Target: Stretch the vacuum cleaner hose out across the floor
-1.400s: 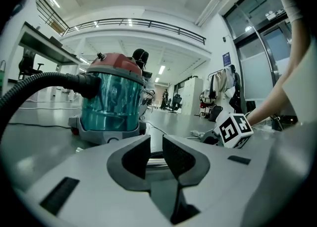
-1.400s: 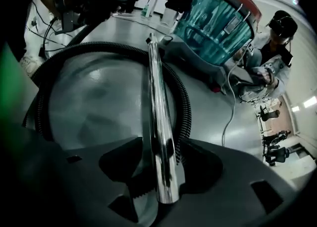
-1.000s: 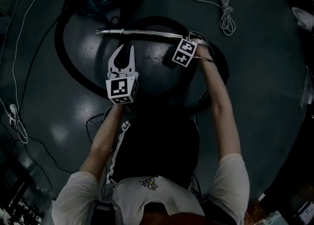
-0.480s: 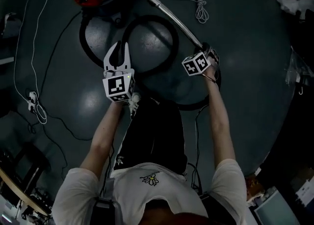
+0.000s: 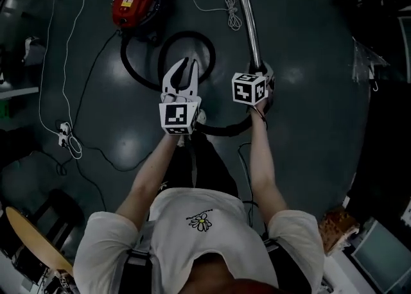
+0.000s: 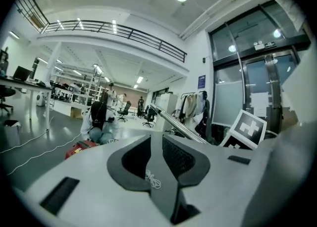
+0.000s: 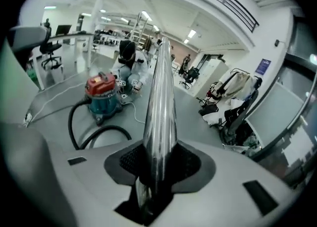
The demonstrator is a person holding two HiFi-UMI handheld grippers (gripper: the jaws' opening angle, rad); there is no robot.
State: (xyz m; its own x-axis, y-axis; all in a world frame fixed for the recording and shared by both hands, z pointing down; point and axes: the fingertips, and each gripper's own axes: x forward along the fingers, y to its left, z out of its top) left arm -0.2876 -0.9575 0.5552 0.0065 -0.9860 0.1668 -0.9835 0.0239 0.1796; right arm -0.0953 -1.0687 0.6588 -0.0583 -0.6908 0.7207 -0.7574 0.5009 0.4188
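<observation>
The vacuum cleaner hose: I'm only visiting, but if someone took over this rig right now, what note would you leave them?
Left gripper: jaws almost together, nothing in them, held out in front.
Right gripper: clamped on the near end of the metal tube, which points away from the person.
The red vacuum cleaner stands on the floor ahead and to the left. The black hose lies in a loop beside it.
Done: the tube is gripped.
Left: the hose is not stretched yet. Probably pull the tube away from the vacuum cleaner until the loop straightens out.
</observation>
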